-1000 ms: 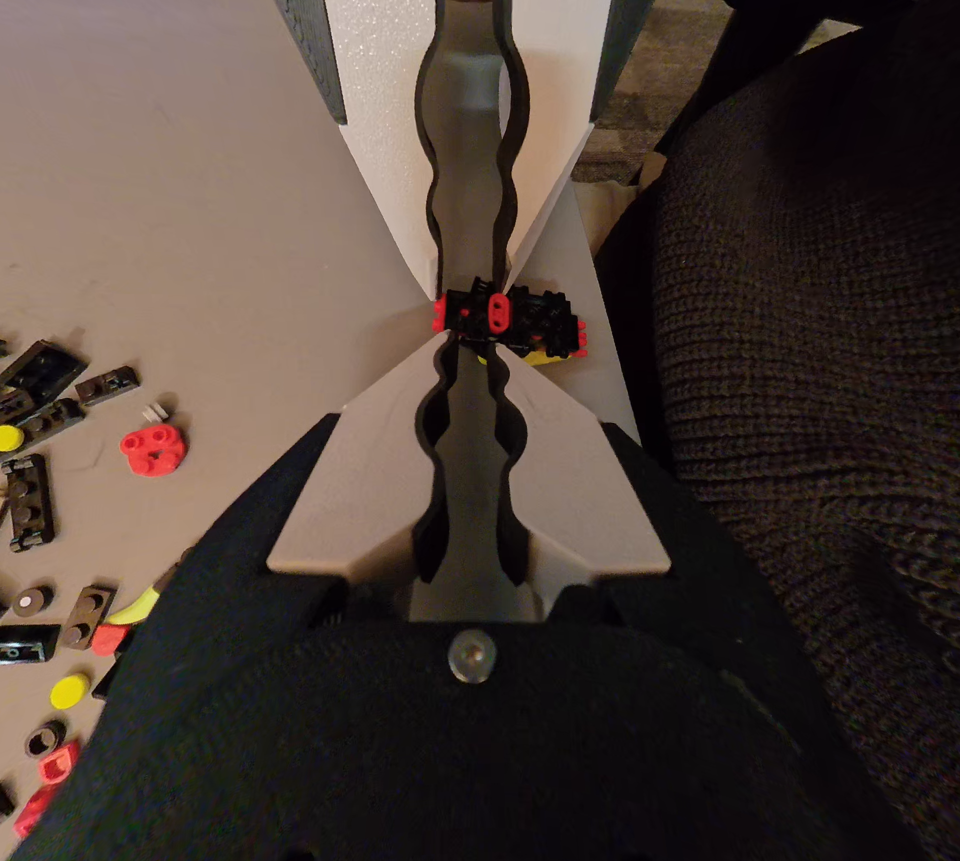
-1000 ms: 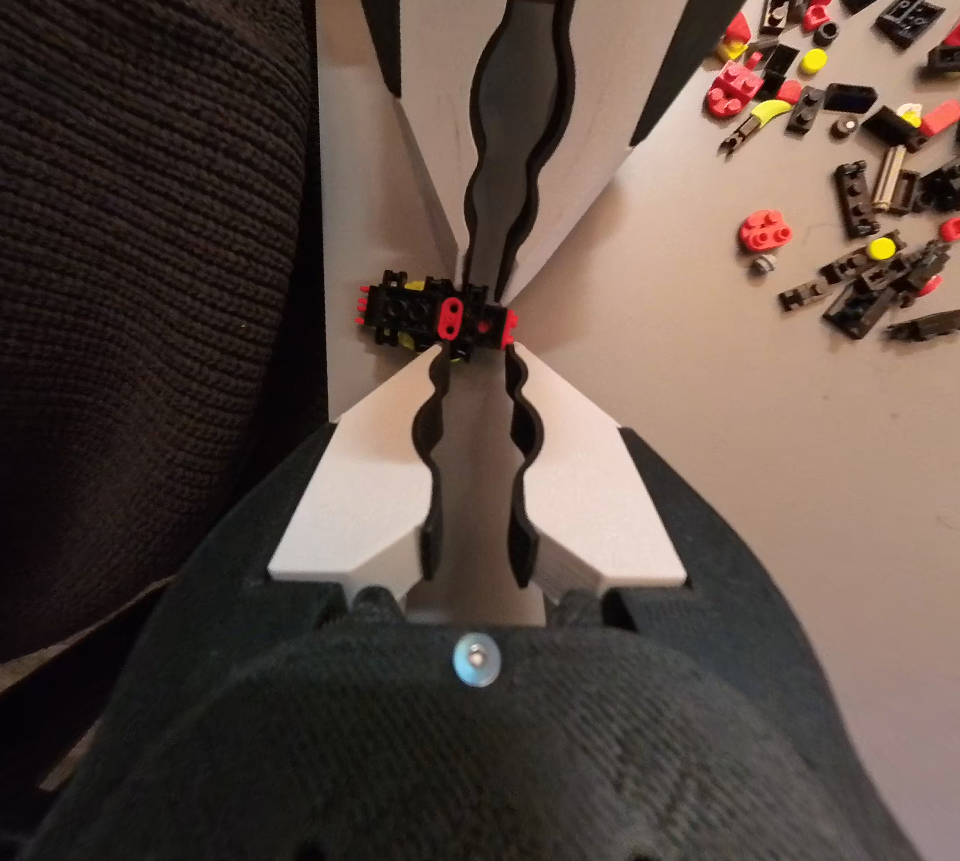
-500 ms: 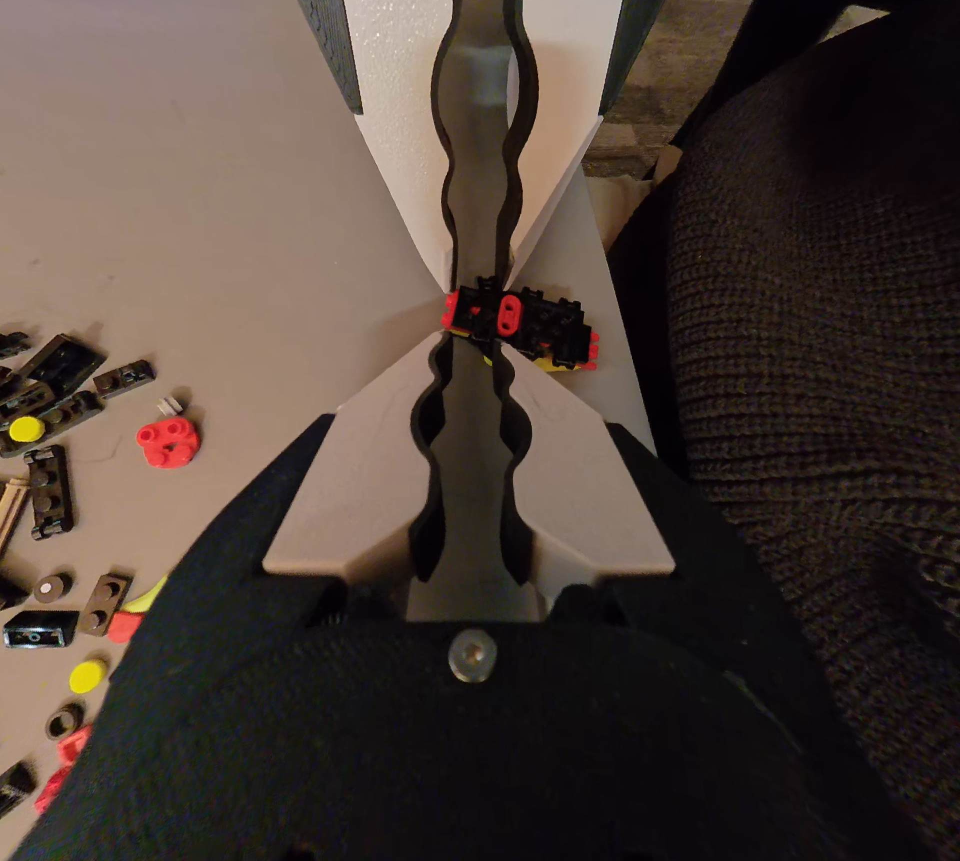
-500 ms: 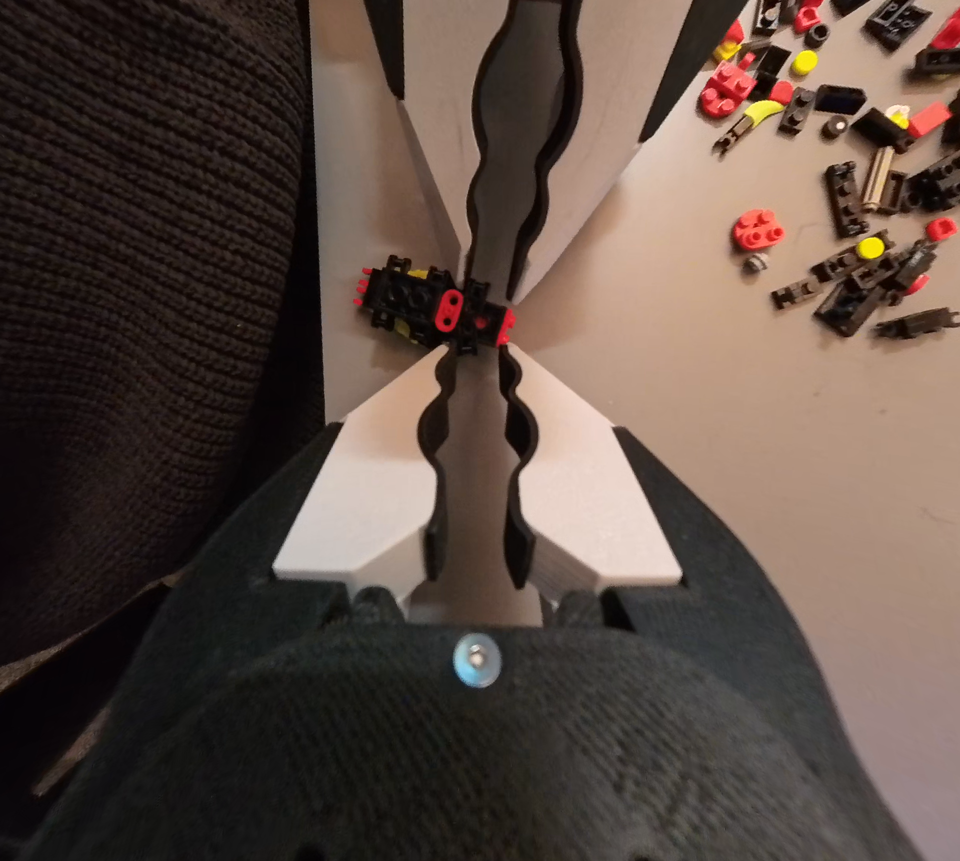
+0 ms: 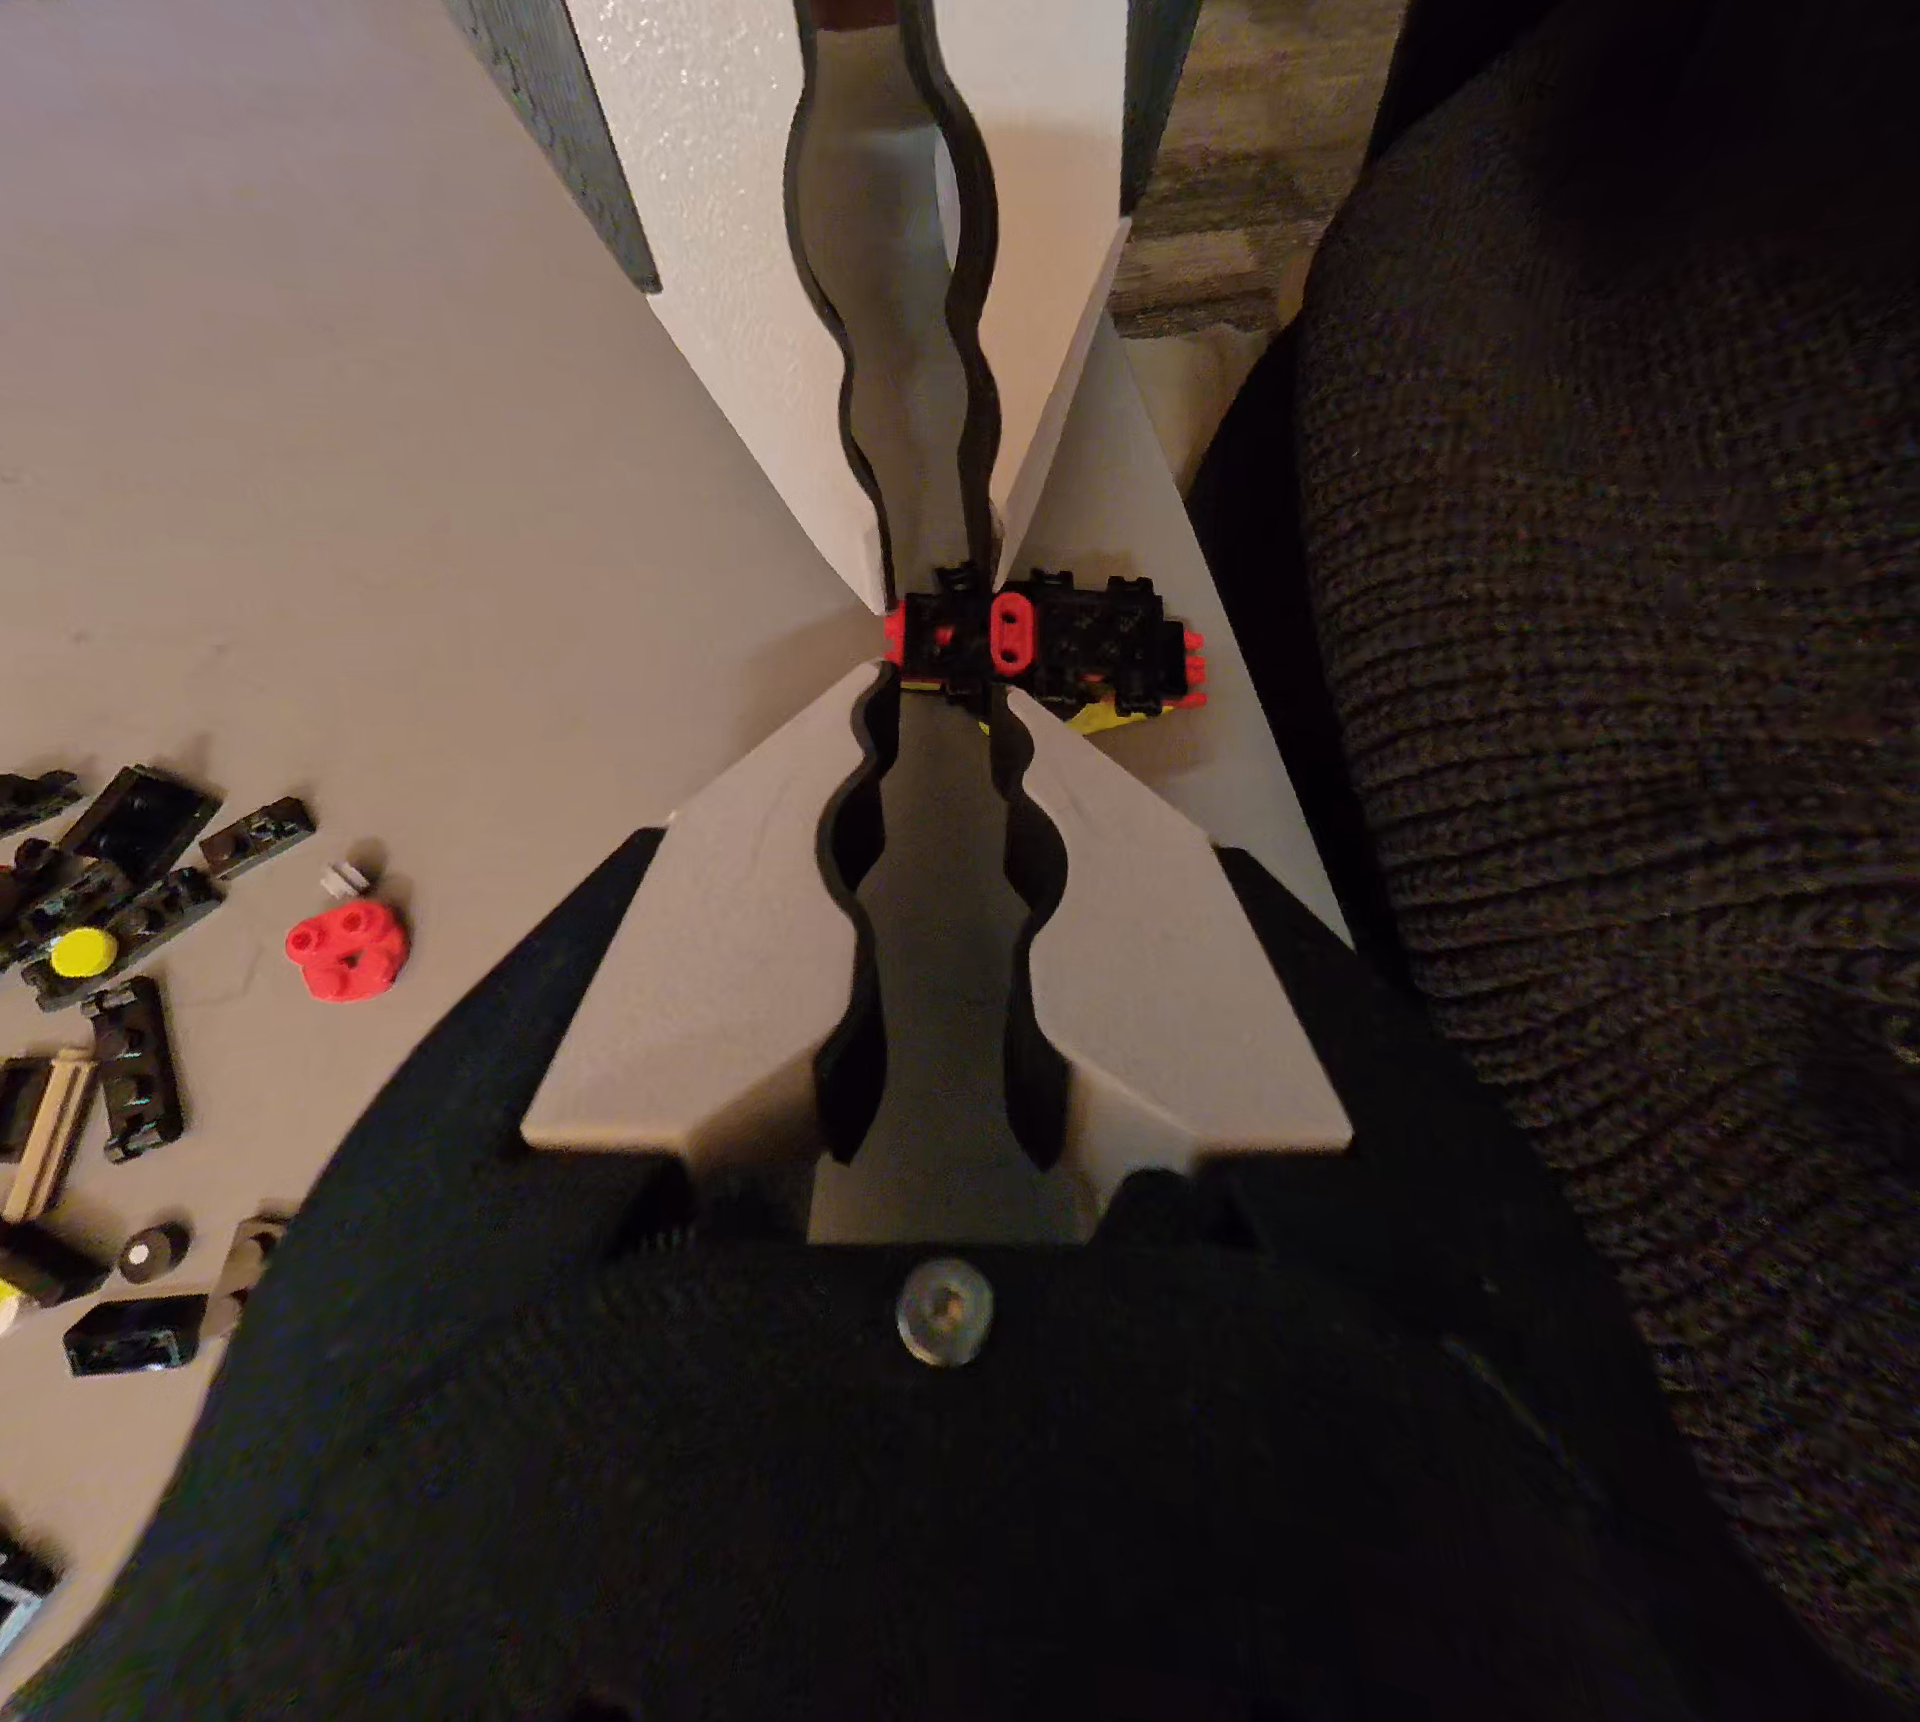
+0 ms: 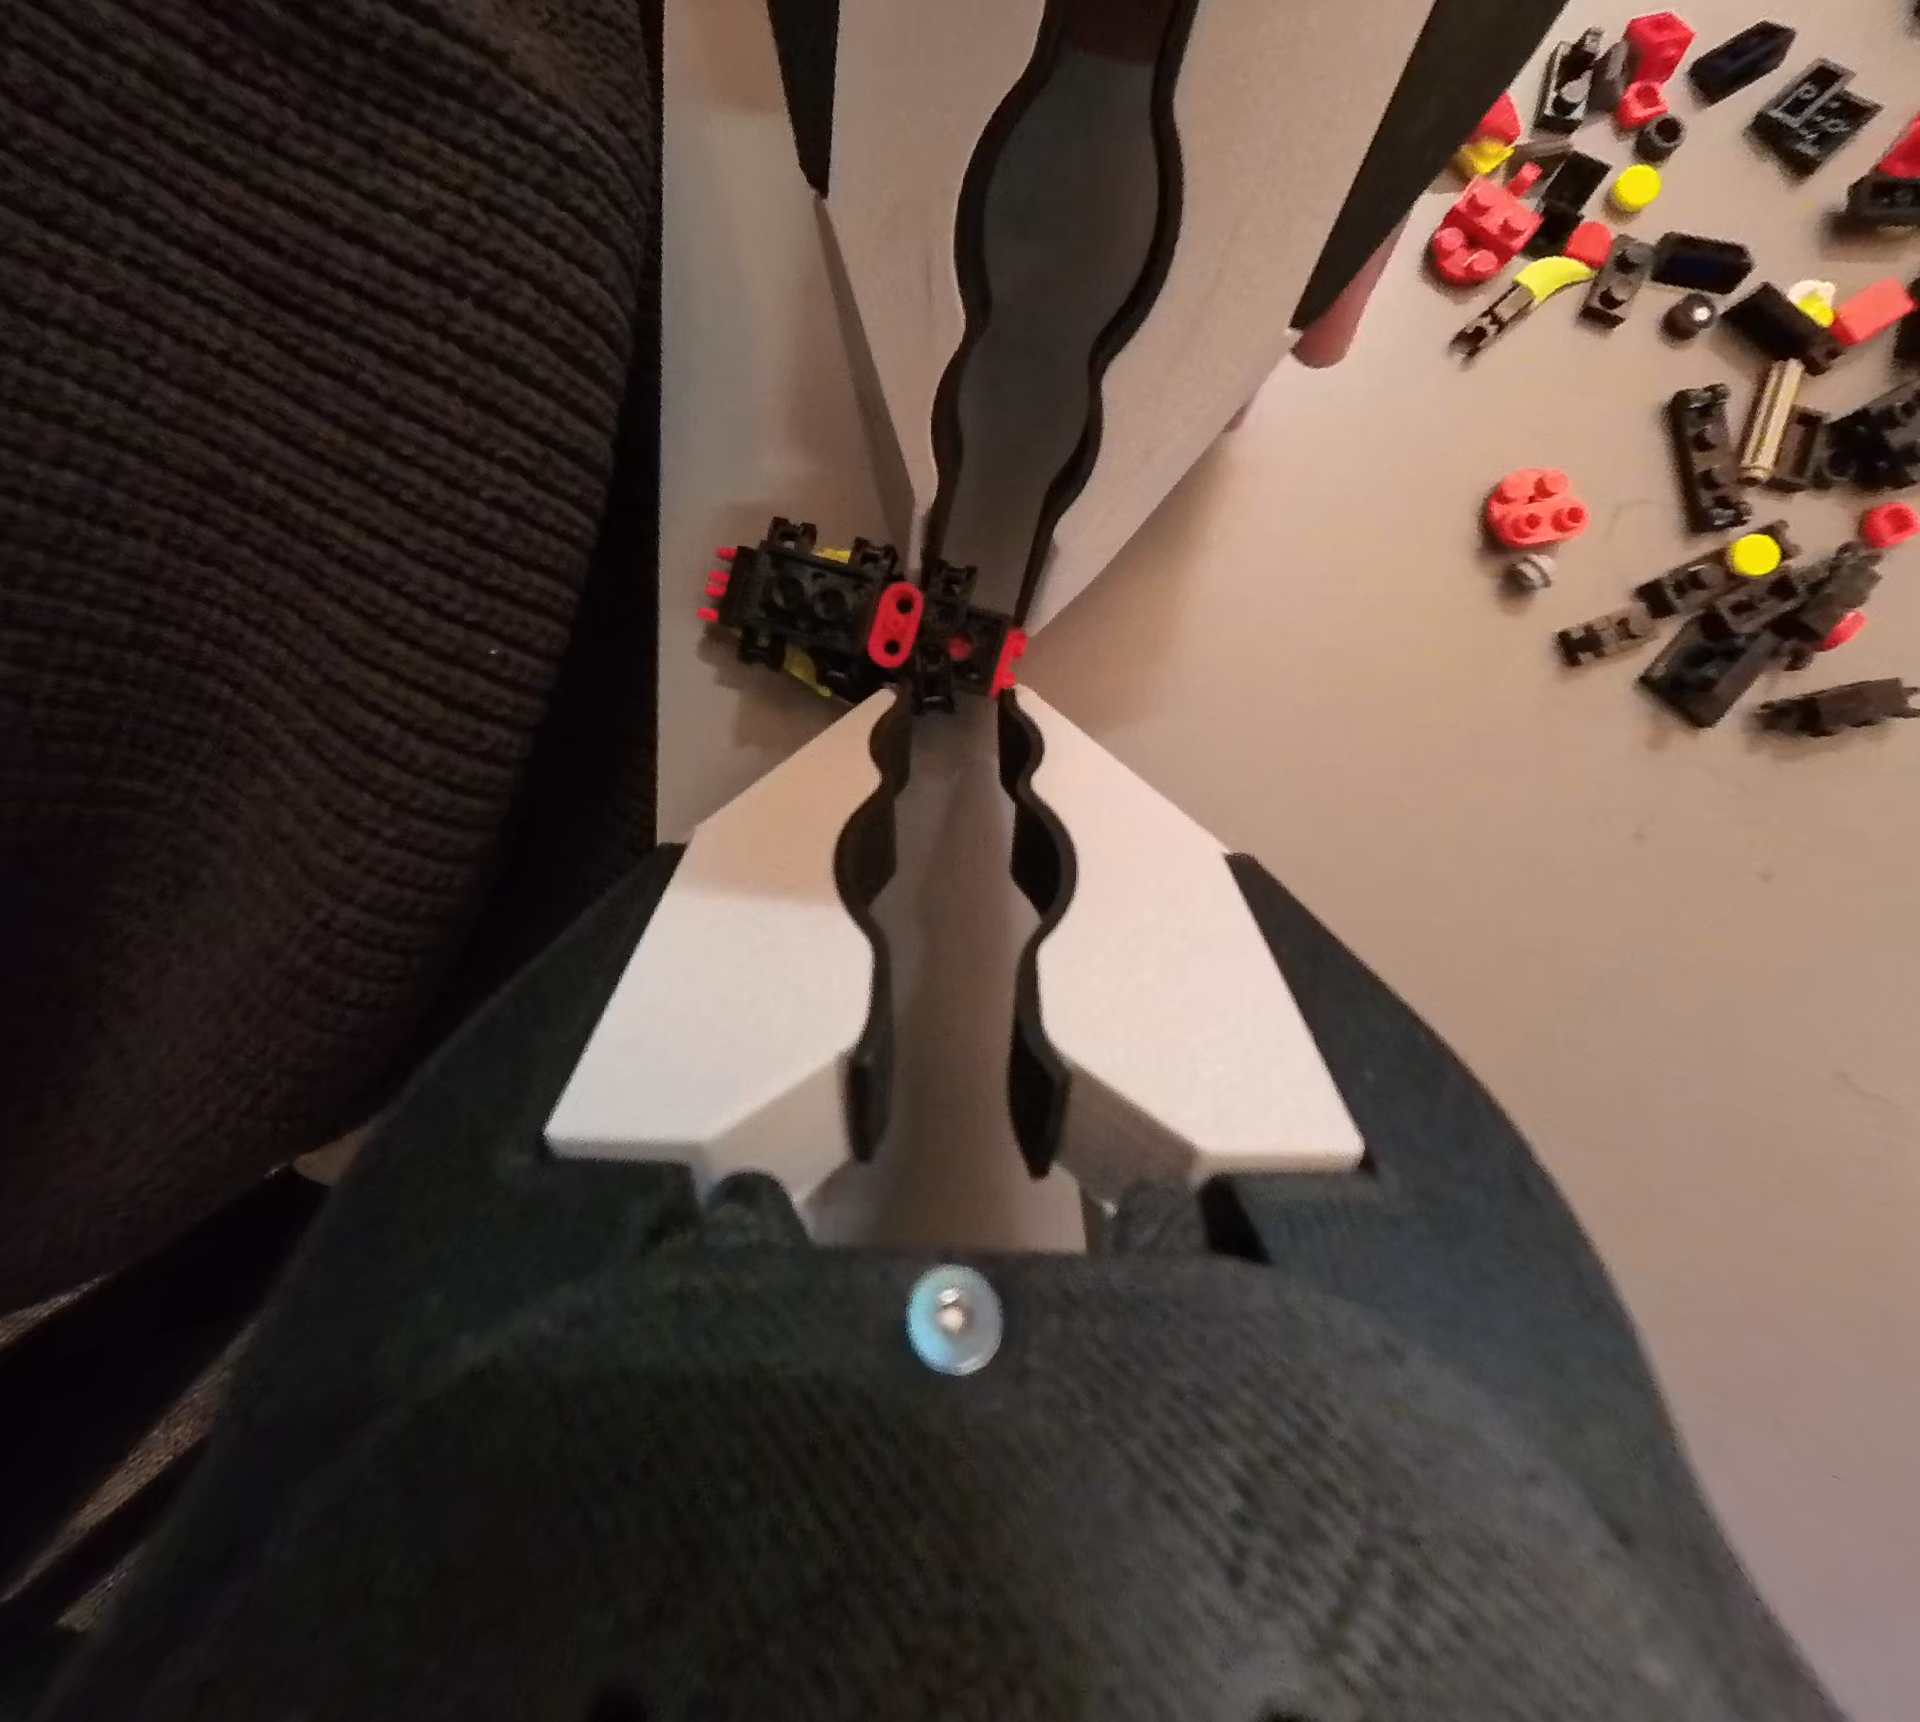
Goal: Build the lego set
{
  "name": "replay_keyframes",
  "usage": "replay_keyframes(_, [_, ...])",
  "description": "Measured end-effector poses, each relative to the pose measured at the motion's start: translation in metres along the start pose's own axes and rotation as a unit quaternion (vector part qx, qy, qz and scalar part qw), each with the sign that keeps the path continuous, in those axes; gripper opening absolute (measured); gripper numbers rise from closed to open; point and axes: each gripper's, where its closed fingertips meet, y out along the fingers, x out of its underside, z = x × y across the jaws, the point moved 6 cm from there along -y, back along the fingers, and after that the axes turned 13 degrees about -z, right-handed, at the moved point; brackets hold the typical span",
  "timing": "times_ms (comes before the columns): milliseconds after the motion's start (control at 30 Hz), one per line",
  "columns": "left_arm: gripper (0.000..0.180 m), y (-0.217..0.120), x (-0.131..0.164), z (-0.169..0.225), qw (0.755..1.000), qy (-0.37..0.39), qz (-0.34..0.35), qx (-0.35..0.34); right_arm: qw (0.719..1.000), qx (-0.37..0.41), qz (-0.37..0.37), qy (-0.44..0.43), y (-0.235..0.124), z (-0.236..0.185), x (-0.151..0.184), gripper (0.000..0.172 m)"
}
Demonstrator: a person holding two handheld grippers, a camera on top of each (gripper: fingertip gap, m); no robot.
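Left wrist view, two tools (image 5: 940, 690) (image 6: 951, 701), one brick assembly (image 5: 1081, 644)

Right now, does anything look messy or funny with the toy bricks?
Yes. Loose bricks lie scattered across the table. Both tongs, left and right, pinch the same end of one small black-and-red brick model, tip to tip. The model sits slightly tilted.

Hobby table (image 5: 312, 425), scattered toy bricks (image 6: 1714, 612); home

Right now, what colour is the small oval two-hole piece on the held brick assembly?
Red; the oval piece on the mostly black brick assembly shows best in the left wrist view.
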Motion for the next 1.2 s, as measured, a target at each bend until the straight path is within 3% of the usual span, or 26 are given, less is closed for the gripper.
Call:
replay_keyframes(967, [0.01, -0.0018, -0.0005, -0.0004, 0.999, -0.033, -0.004, 0.021, 1.0, -0.001, 0.001, -0.002, 0.0024, -0.0007, -0.0004, 0.014])
replay_keyframes(1200, [0.021, -0.0011, 0.0009, -0.0023, 1.0, -0.02, 0.003, 0.004, 1.0, 0.005, 0.003, -0.012, 0.0029, -0.0004, -0.0016, 0.014])
